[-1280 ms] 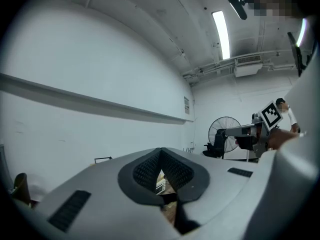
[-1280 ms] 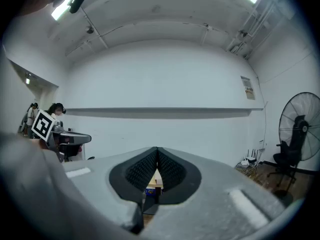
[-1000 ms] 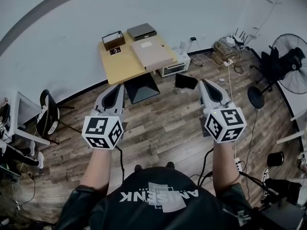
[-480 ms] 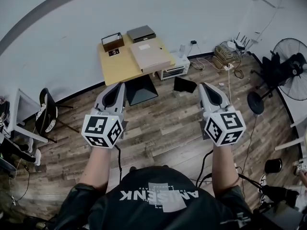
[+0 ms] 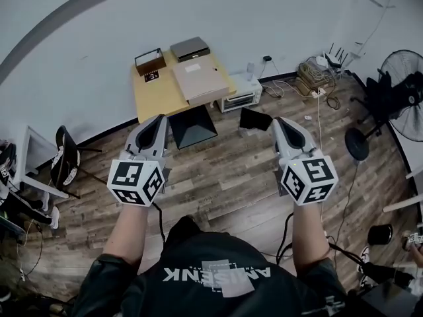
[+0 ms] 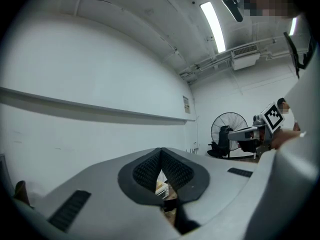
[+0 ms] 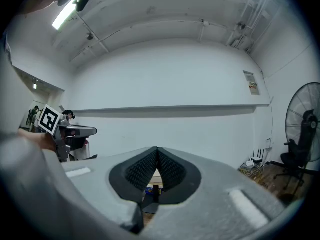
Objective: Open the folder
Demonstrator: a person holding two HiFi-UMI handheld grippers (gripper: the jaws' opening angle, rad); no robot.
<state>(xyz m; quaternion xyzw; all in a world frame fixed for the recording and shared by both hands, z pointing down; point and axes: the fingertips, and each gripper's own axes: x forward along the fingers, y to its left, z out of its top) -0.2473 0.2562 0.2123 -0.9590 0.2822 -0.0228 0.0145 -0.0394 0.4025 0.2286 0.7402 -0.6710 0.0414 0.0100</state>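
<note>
Beige flat rectangular folder (image 5: pixel 199 81) sits lower and a bit left in head view vs 1 s ago, so the person is closing on the yellow wooden table (image 5: pixel 155 94). Folder lies shut on the table's right half and seems to overhang its right edge. Dark grey flat box (image 5: pixel 190 48) at table's back, small brown open box (image 5: pixel 150 61) at back-left. Left gripper (image 5: pixel 158 120) & right gripper (image 5: pixel 280 121) are both well short of the table, over wood floor (image 5: pixel 218 177), jaws pressed together, nothing btwn them. Step in hand, prob: approach. To do it well: stop square to table's front, part one gripper's jaws before reaching the cover's free edge, pin folder w/ the other.
</note>
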